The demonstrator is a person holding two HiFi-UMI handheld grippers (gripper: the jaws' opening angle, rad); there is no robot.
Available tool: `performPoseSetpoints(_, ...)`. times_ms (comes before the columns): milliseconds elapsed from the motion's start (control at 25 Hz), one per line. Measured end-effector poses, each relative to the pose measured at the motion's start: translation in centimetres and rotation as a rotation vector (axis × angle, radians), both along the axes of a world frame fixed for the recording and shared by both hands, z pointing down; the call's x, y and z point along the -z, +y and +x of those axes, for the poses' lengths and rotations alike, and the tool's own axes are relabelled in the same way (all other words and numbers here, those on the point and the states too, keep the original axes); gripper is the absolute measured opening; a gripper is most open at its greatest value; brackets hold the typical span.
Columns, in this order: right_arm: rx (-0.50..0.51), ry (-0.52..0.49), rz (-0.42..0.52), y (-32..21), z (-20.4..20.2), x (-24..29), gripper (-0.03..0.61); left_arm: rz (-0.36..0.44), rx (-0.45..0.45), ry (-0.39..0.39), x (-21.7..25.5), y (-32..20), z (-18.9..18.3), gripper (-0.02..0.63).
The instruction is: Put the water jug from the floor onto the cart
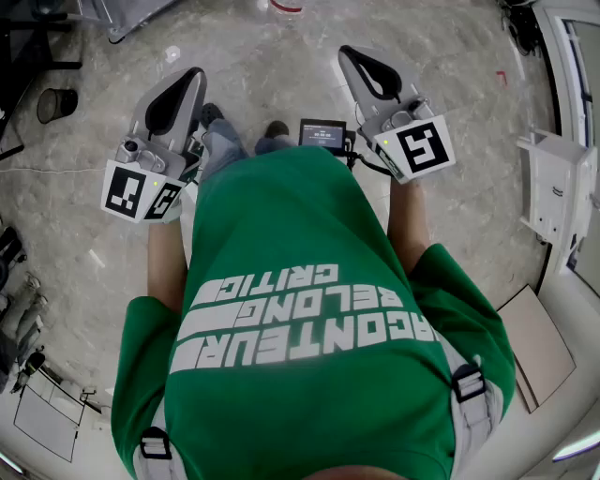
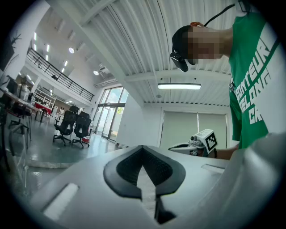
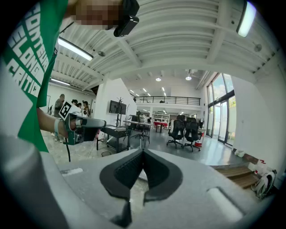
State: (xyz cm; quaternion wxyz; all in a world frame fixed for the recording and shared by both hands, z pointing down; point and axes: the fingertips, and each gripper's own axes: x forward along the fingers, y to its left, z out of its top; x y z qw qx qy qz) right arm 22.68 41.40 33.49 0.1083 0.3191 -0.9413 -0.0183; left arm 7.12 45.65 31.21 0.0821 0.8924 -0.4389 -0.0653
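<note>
At the top edge of the head view a clear round thing with a red band [image 1: 286, 7] stands on the stone floor; it may be the water jug, but most of it is cut off. My left gripper [image 1: 194, 75] and right gripper [image 1: 349, 52] are held level in front of a person in a green shirt, pointing away over the floor. Both are shut with nothing between the pads. In the left gripper view the black pads meet at the tip [image 2: 143, 148], and likewise in the right gripper view [image 3: 143, 152]. Each gripper also shows in the other's view: right gripper [image 2: 199, 142], left gripper [image 3: 83, 125].
A black bin [image 1: 56, 103] stands on the floor at the left. A white fixture [image 1: 557, 195] juts from the right wall. A dark wheeled table [image 3: 115, 133] and office chairs [image 3: 185, 131] stand farther off in the hall. People [image 3: 75, 105] stand at the left.
</note>
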Motion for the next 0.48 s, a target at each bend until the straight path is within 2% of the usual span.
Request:
performPoseSetpoints(200,-0.005,0.028,0.010,-0.6,0.1,-1.4,-0.006,0.002,0.004,0.006,-0.6,-0.4,-0.1,0.011)
performPoseSetpoints(480,-0.068,0.087,-0.042,-0.6,1.3,-4.4,-0.006,-0.042,-0.010,0.033,-2.0,-0.8,0.3,0.012)
